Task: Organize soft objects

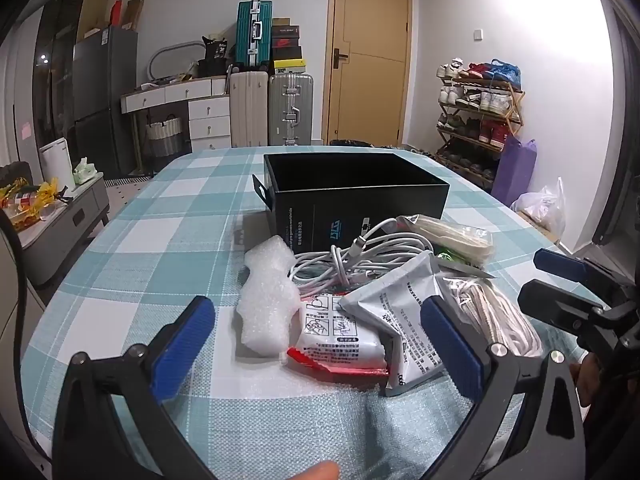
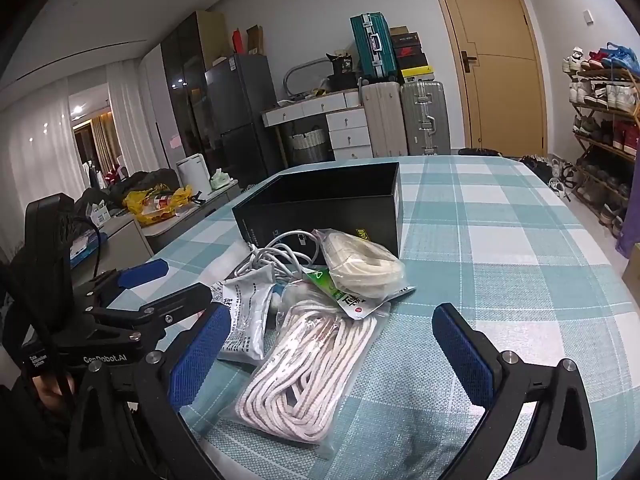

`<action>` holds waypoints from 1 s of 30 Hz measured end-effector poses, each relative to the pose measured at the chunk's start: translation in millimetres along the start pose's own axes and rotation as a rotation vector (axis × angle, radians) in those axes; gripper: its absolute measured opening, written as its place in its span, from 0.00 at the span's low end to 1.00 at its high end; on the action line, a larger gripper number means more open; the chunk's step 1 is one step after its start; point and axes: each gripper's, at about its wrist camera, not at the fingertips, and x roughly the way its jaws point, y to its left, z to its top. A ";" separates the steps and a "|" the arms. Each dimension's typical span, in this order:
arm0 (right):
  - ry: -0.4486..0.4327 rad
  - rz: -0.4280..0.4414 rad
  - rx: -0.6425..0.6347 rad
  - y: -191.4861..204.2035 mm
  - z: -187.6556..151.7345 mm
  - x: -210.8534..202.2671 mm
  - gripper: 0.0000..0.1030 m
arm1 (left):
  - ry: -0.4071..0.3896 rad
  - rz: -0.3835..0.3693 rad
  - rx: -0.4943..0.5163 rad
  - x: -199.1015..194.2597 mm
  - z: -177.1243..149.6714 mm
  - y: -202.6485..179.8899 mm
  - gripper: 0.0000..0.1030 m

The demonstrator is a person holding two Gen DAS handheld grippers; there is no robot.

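An open black box (image 1: 356, 196) (image 2: 328, 204) stands on the checked tablecloth. In front of it lies a heap: white foam wrap (image 1: 268, 296), a red-and-white packet (image 1: 340, 336), a grey pouch (image 1: 404, 312) (image 2: 246, 320), a tangle of white cable (image 1: 360, 256) (image 2: 276, 256), a bagged cream coil (image 1: 452, 236) (image 2: 360, 264) and a bag of white rope (image 2: 312, 372) (image 1: 500, 316). My left gripper (image 1: 316, 344) is open, hovering just short of the packet and pouch. My right gripper (image 2: 328, 352) is open over the rope bag. Both hold nothing.
The table (image 2: 500, 248) stretches right of the heap. Behind it are suitcases (image 1: 288, 108), a white drawer unit (image 1: 208, 116), a wooden door (image 1: 368, 52) and a shoe rack (image 1: 480, 112). A low cabinet (image 1: 68, 216) with clutter stands at the left.
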 end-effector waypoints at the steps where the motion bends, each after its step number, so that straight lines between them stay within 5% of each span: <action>1: -0.002 -0.002 -0.001 -0.2 0.1 0.1 1.00 | 0.000 0.003 0.005 0.1 -0.3 -0.5 1.00; 30: -0.002 0.003 0.011 -3.5 -0.6 1.2 1.00 | -0.006 0.014 0.009 1.5 -0.2 -3.4 1.00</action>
